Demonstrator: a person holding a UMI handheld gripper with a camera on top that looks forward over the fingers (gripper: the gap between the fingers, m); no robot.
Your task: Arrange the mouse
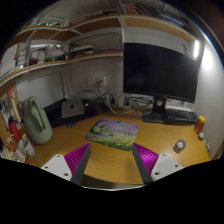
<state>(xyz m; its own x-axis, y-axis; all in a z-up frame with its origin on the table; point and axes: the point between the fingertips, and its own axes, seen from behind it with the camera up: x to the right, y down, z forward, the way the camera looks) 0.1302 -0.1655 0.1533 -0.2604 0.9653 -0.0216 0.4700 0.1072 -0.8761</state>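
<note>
Desk (150,135): flat wooden top, warm orange-brown, smooth finish, extending ahead of the gripper (110,160) to the back wall. Shelves (70,50) of the same wood run along the wall above, loaded with items too small to identify.

Gripper: fingers spread apart, nothing between them. Each finger carries a magenta pad (75,157) with a ribbed face. Bare desk shows in the gap.

Mouse (179,146): small, rounded, grey, resting on the desk ahead and to the right of the right finger, well apart from it.

Mat (112,131): rectangular, flat, printed in green and pale tones, lying directly ahead of the fingers, beyond them.

Monitor (160,72): large, dark, glossy rectangular screen on a stand, beyond the mat and to the right. Keyboard (170,116): dark, low, at the foot of the monitor.

Bag (37,122): pale green, soft and rounded, upright, ahead to the left. Dark equipment and cables sit against the wall between the bag and the monitor; detail cannot be resolved.

Orange object (200,124): small, upright, beyond the mouse at the right.
</note>
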